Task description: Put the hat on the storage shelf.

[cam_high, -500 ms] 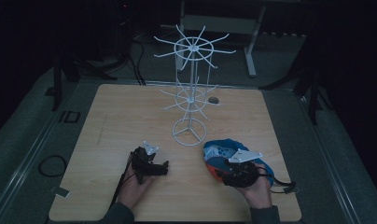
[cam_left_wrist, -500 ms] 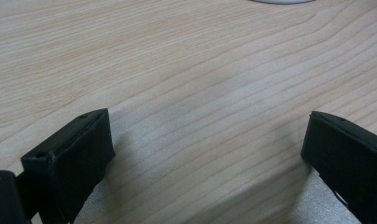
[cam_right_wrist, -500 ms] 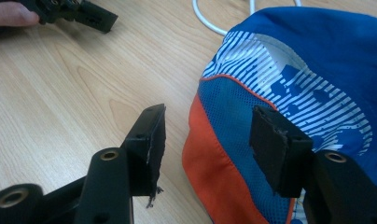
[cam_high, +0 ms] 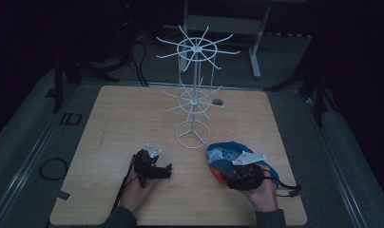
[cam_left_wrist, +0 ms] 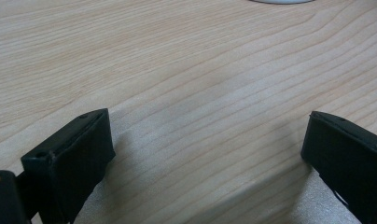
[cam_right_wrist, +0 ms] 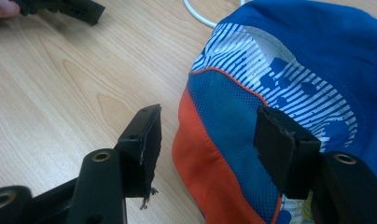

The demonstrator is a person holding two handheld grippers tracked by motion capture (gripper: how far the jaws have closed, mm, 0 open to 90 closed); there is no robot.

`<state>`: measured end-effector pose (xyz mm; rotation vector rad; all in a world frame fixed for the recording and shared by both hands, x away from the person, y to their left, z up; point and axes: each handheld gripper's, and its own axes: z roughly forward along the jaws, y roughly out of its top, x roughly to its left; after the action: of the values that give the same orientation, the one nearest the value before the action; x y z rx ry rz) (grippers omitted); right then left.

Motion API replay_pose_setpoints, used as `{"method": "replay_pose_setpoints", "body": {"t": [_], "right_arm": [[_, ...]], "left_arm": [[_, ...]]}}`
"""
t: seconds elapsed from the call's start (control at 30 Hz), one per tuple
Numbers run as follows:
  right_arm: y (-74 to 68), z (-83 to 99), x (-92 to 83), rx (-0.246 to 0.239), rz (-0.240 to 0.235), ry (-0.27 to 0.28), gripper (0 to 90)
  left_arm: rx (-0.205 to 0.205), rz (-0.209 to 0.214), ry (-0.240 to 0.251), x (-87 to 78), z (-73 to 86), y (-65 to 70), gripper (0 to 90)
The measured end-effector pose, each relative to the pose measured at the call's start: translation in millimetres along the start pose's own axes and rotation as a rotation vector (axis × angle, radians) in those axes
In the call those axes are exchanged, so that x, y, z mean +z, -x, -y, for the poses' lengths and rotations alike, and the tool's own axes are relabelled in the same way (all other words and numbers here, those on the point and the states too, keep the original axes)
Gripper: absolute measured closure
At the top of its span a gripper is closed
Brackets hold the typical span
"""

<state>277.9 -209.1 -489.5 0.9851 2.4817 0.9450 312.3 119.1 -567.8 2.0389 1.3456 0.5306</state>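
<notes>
Right gripper open, jaws straddling the orange brim edge of the cap, not pinching yet; cap lies on desk at front right, just beside the white rack base; soft, light fabric, likely floppy, so grab the stiffer brim; left gripper open over bare wood; vs. earlier frame, hands and cap look about unchanged.

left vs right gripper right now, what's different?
The left gripper has bare table between its jaws; the right gripper straddles the orange edge of the blue cap. The left lies well clear of the cap; the right is over it. Both are hand-held low over the table, jaws open, gripping nothing.
</notes>
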Motion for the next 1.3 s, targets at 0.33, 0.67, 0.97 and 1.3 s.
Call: {"method": "replay_pose_setpoints", "body": {"t": [0.33,0.67,0.97,1.3], "right_arm": [[5.4,-8.6,-10.0,-0.004,-0.029,-0.039,41.6],[18.4,-32.5,-26.2,0.001,-0.079,-0.038,40.5],[34.1,-40.8,-31.8,0.014,-0.089,-0.055,40.6],[46.8,-52.8,-32.8,0.011,-0.076,-0.035,41.7]], "left_arm": [[-0.001,0.000,0.000,0.0,0.0,0.0,2.6],[-0.001,0.000,0.000,0.0,0.0,0.1,2.5],[-0.001,0.001,-0.001,-0.1,-0.1,0.0,2.6],[0.000,0.001,-0.002,-0.2,-0.1,0.0,2.5]]}}
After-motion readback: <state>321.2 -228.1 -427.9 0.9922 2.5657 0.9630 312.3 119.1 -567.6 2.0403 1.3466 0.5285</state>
